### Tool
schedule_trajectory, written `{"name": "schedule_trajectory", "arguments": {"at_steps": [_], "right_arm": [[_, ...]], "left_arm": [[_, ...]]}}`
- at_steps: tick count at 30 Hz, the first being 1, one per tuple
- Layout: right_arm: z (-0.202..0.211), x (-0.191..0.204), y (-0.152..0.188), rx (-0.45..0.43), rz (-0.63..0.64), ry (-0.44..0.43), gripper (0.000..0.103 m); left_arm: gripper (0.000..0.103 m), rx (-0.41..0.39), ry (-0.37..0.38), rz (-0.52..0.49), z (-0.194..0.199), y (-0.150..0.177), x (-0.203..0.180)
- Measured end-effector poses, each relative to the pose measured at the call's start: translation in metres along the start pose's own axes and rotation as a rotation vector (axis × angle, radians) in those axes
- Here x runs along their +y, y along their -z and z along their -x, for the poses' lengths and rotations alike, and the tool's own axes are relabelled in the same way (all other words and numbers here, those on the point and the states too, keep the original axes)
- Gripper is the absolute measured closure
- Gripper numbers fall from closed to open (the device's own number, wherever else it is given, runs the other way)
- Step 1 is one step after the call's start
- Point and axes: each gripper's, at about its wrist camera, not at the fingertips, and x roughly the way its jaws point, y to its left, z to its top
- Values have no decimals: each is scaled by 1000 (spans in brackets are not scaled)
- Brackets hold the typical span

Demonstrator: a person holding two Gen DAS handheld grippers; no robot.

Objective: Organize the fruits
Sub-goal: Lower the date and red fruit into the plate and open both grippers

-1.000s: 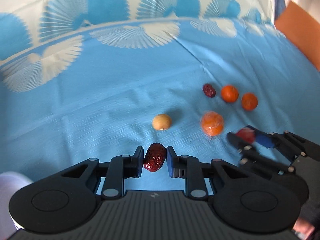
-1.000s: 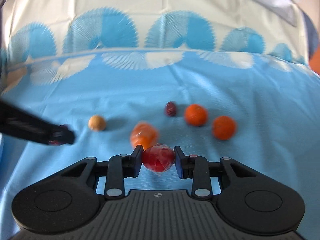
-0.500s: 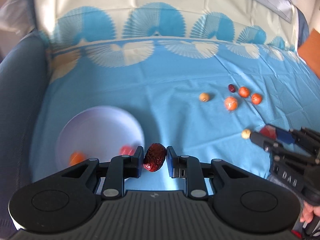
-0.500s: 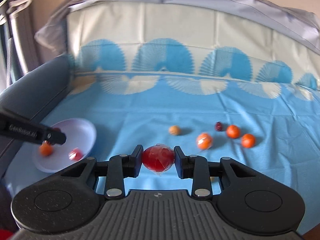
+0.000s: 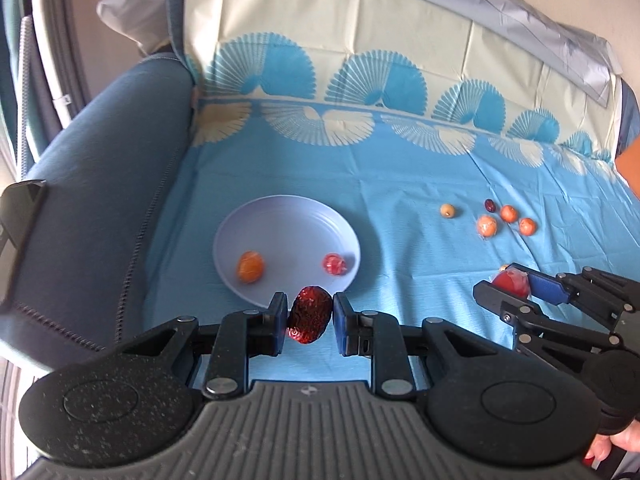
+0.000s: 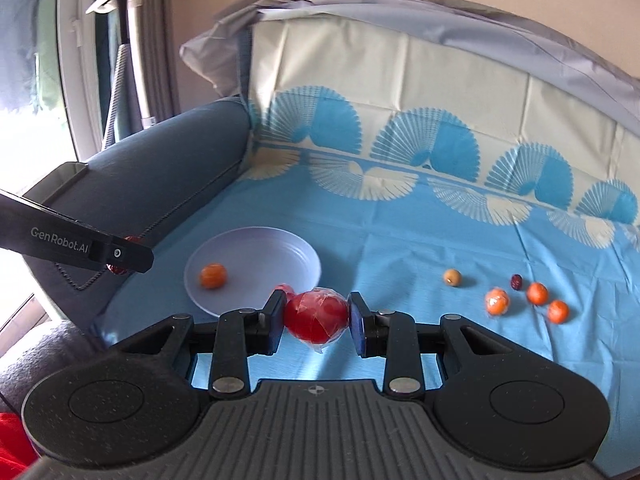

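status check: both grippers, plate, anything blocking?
Left hand-held gripper shut on red date. Right hand-held gripper shut on wrapped red fruit. Plate holds two fruits. Nothing blocking.

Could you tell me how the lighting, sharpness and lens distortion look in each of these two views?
Left wrist view: even daylight, sharp on the red date in the left gripper; fisheye bends the sofa arm. Right wrist view: window at left is blown out white; the wrapped red fruit in the right gripper is crisp, and its plastic wrap shines.
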Motion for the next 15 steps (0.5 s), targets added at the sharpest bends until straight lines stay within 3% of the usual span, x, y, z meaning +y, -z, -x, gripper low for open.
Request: {"name": "schedule_trajectory", "arguments": {"at_steps": [15], "right_arm": [[2, 33, -6, 34, 56, -29, 68]], "left_arm": [[77, -30, -2, 108, 13, 5, 40]]}}
